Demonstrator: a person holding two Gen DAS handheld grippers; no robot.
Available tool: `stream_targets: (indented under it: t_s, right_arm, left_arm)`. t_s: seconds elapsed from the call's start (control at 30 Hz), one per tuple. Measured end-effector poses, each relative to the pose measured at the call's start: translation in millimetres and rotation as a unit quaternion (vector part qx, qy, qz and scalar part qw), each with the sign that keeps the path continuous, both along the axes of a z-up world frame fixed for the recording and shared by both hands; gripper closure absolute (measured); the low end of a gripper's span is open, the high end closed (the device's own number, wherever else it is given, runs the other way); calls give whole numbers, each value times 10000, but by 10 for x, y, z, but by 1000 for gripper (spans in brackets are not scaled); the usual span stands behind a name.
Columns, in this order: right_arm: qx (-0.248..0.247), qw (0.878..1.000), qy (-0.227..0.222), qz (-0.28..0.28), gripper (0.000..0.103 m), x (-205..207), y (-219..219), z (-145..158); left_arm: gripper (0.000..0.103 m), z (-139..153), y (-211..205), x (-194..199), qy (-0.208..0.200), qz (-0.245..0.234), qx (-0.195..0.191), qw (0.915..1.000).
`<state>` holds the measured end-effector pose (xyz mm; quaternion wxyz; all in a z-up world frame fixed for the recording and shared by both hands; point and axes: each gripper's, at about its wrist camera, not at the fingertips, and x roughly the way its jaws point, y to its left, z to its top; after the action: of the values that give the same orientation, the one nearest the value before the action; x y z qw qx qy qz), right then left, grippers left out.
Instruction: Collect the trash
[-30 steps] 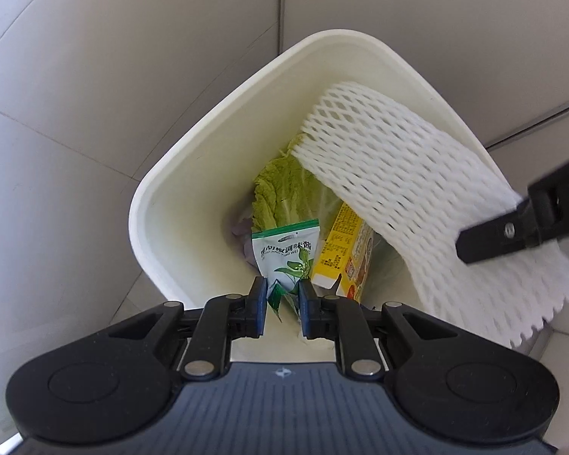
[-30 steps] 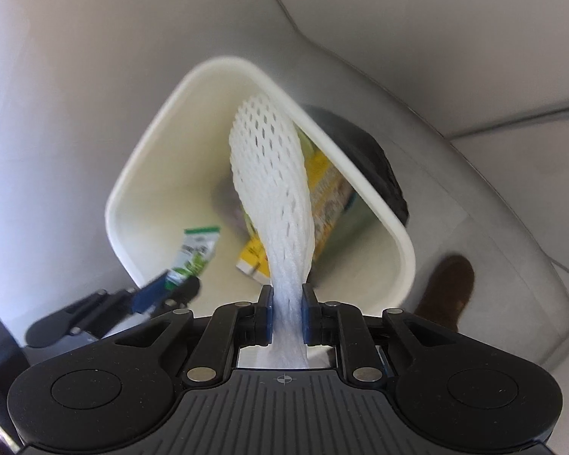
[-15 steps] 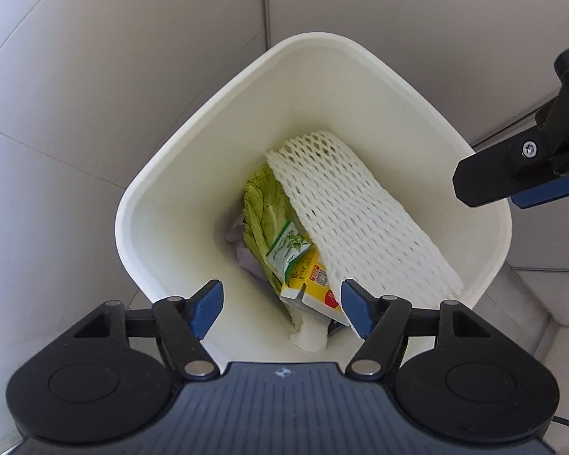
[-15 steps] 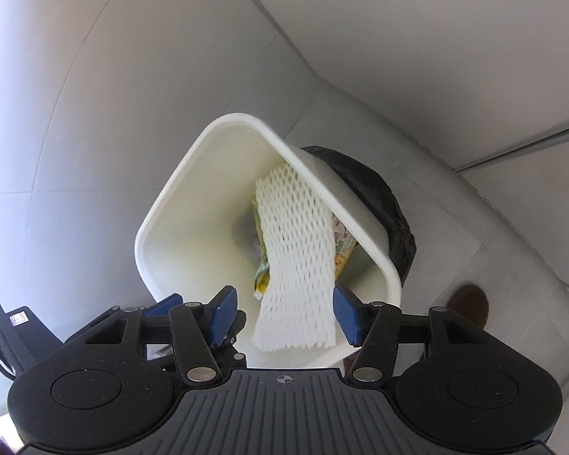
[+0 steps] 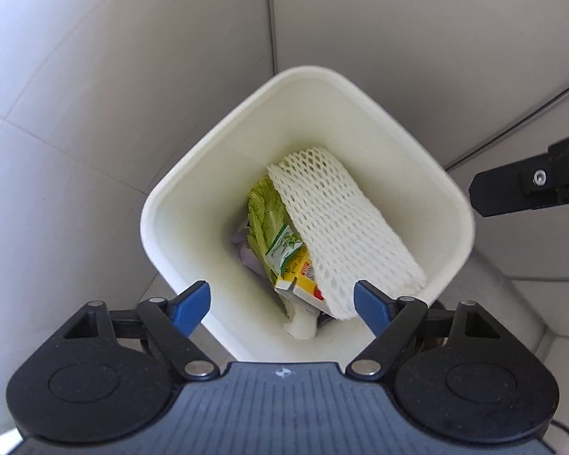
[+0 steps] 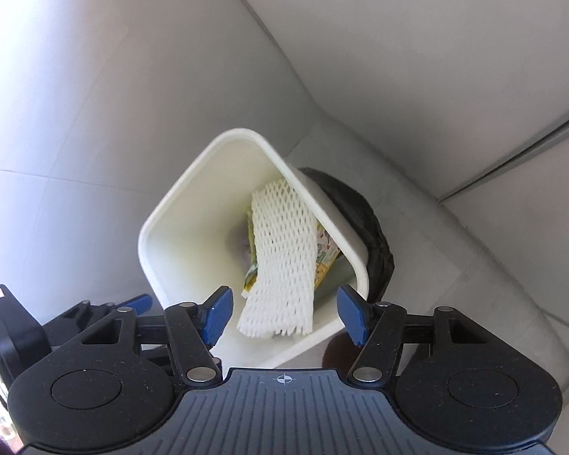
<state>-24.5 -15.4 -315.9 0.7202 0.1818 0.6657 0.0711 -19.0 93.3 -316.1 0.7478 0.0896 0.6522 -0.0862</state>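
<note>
A white square bin [image 5: 178,204] [image 6: 186,204] stands on the tiled floor below both grippers. Inside it lie a white foam net [image 5: 341,223] [image 6: 284,261], a cabbage leaf [image 5: 263,208], a green sachet [image 5: 284,246] and a yellow carton [image 5: 301,278]. My left gripper [image 5: 282,305] hangs straight above the bin, its jaws opening wide with nothing between its blue pads. My right gripper [image 6: 282,313] is above the bin's near rim, its jaws still opening, and the net lies free far below them. A black finger of the right gripper [image 5: 527,185] shows at the right edge.
A black bag [image 6: 364,223] sits behind the bin against the pale wall. Grey floor tiles [image 5: 76,113] surround the bin. The left gripper's body [image 6: 26,326] shows at the lower left of the right wrist view.
Both grippers opened: the left let go of the green sachet, the right let go of the foam net. Both items dropped into the bin, and both grippers rose away from it.
</note>
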Motion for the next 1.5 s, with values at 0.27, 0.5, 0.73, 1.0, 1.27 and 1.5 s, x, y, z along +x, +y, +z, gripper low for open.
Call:
stream_targets:
  t_s: [0.27, 0.5, 0.73, 1.0, 1.27, 1.5]
  right_arm:
    - [207, 9941, -1066, -52, 33, -443, -170, 785]
    - [-346, 9759, -2151, 105, 25, -855, -154, 1683]
    - [-683, 9571, -2813, 90, 12, -1218, -185, 2437]
    - [-1002, 9325, -3464, 216, 6, -1385, -117, 3120]
    - [-1395, 9158, -3730, 526, 3, -1439, -48, 3254]
    - [-1452, 9186, -3632, 561, 3, -1488, -56, 3200]
  left_arm:
    - [8, 683, -32, -250, -552, 330, 67, 9979]
    - [1, 1479, -232, -595, -1002, 337, 145, 9943]
    - [1, 2214, -293, -897, -1164, 614, -286, 9909]
    - [1, 2742, -279, -1085, -1412, 1105, -413, 9829]
    - [1, 2925, -273, -1169, -1751, 1440, -373, 9732]
    - [1, 3051, -309, -1207, -1771, 1469, -321, 9726]
